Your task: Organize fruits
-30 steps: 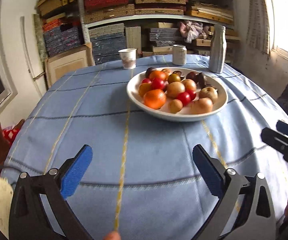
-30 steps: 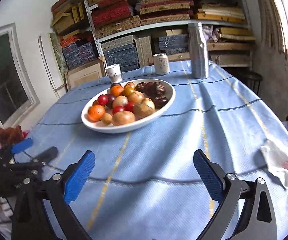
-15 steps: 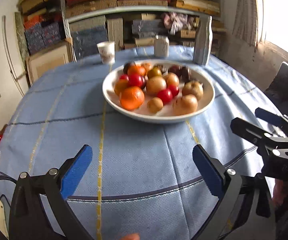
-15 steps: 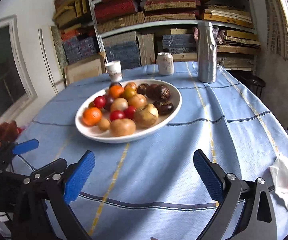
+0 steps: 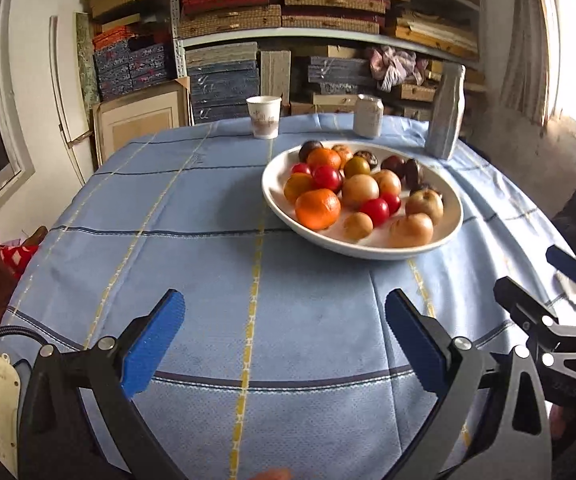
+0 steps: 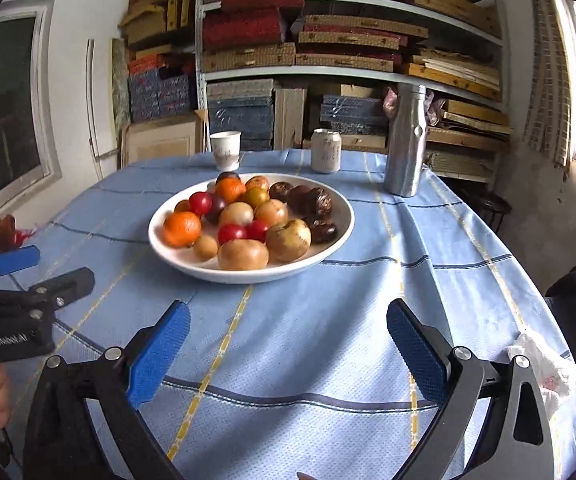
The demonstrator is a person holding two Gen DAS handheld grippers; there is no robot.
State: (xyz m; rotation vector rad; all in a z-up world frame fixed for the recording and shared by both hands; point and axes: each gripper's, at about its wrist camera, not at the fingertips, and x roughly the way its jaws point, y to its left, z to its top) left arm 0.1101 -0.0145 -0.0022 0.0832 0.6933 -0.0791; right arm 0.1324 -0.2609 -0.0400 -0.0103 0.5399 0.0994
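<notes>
Nearby, fruit-filled bowl (image 6: pixel 339 236) on tablecloth (image 6: pixel 327 320)

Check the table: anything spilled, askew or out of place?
One thing: a crumpled white tissue with a reddish stain lies loose on the blue tablecloth, near the table's right edge. Otherwise the fruit sits inside the white bowl, and the paper cup, can and metal bottle stand upright.

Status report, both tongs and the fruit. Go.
Left tongs open, empty, short of the wide white bowl. Right tongs open, empty, likewise. Mixed fruit all in the bowl, untouched. Nothing between tongs and bowl.
</notes>
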